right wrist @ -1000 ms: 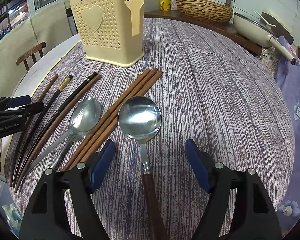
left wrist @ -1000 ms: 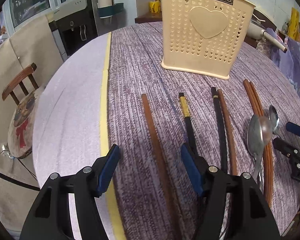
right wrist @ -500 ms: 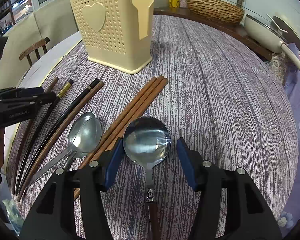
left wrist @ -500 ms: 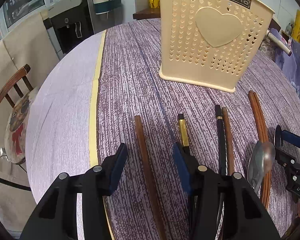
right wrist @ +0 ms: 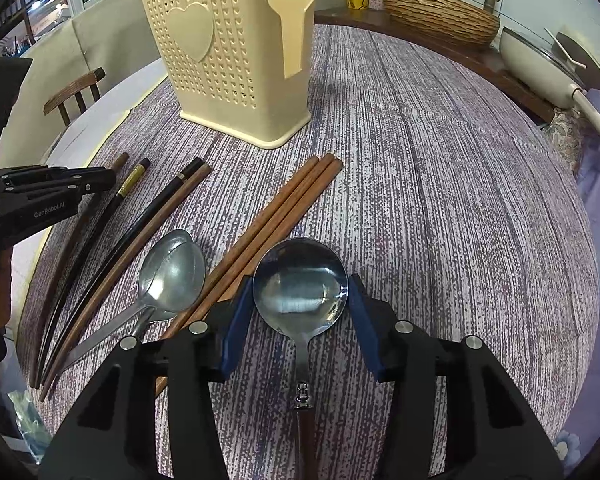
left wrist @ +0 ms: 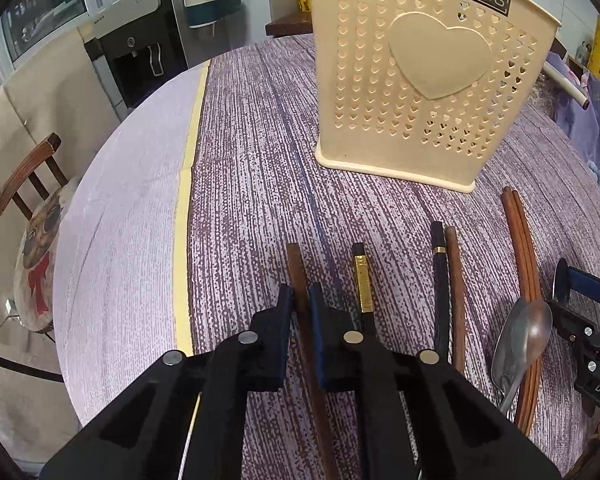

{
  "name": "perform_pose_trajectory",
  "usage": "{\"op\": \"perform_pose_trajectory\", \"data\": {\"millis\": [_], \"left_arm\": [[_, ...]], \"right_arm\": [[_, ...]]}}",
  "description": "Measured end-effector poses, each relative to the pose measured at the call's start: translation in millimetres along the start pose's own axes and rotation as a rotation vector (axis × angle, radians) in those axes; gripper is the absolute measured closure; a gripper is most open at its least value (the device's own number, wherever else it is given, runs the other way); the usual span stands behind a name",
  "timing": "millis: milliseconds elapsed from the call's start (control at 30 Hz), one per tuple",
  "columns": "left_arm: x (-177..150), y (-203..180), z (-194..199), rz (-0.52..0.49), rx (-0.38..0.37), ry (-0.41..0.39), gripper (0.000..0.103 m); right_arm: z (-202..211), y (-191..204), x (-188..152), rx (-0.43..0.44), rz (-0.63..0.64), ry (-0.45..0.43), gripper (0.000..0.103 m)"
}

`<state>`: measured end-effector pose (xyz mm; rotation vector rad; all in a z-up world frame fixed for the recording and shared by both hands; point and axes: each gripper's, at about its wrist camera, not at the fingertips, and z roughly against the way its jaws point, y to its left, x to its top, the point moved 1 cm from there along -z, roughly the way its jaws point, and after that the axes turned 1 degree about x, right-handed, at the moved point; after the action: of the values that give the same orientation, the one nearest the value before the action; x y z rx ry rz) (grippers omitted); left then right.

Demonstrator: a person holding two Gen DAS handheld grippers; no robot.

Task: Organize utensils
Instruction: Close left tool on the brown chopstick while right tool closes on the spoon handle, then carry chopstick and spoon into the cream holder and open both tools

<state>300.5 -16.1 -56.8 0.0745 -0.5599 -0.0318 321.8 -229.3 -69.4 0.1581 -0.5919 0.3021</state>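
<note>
Two grippers: both down on the utensil row, each over its own piece.
Left grip: left gripper (left wrist: 300,312) has just clamped onto the brown chopstick (left wrist: 296,276); its blue pads squeeze the stick from both sides, the tip poking out ahead of the jaws.
Right grip: right gripper (right wrist: 298,312) has been narrowing around the round spoon (right wrist: 300,284); the bowl sits between the pads, right pad at the rim, a thin gap on the left, so whether it grips I cannot tell.
Spoon handle: steel neck runs back under the jaws into a dark wooden grip.
Beside the left jaws: just right lies the gold-banded black chopstick (left wrist: 362,280), then a black-and-brown pair (left wrist: 446,276), then a brown bundle (left wrist: 520,248) with the oval spoon (left wrist: 524,336) on it.
Beside the right jaws: the brown bundle touches the left finger; the oval spoon lies just beyond.
Holder: cream plastic utensil holder (left wrist: 428,80), heart-perforated, upright, well ahead of both jaws.
Open room: bare woven purple tablecloth (right wrist: 440,200) between the chopstick tips and the holder, and wide to the right of the right jaws.
Edges: yellow tape strip (left wrist: 184,200) left of the left jaws, the round table rim beyond; wooden chair (left wrist: 32,184) past it.
</note>
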Motion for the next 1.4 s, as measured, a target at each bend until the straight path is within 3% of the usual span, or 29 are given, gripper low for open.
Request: {"op": "perform_pose_trajectory", "data": {"millis": [267, 433, 867, 1000, 1400], "left_arm": [[4, 6, 1, 0.054, -0.029, -0.007, 0.094], [7, 6, 18, 0.069, -0.055, -0.058, 0.094], [30, 8, 127, 0.063, -0.107, -0.338, 0.095], [32, 8, 147, 0.051, -0.078, -0.406, 0.095], [26, 14, 157, 0.065, -0.094, -0.441, 0.095]], "right_arm": [[12, -10, -1, 0.045, -0.049, -0.041, 0.055], [34, -13, 4, 0.073, -0.072, -0.097, 0.055], [107, -11, 18, 0.092, -0.06, -0.235, 0.055], [125, -8, 20, 0.074, -0.044, -0.259, 0.055], [142, -4, 20, 0.082, -0.043, -0.284, 0.055]]}}
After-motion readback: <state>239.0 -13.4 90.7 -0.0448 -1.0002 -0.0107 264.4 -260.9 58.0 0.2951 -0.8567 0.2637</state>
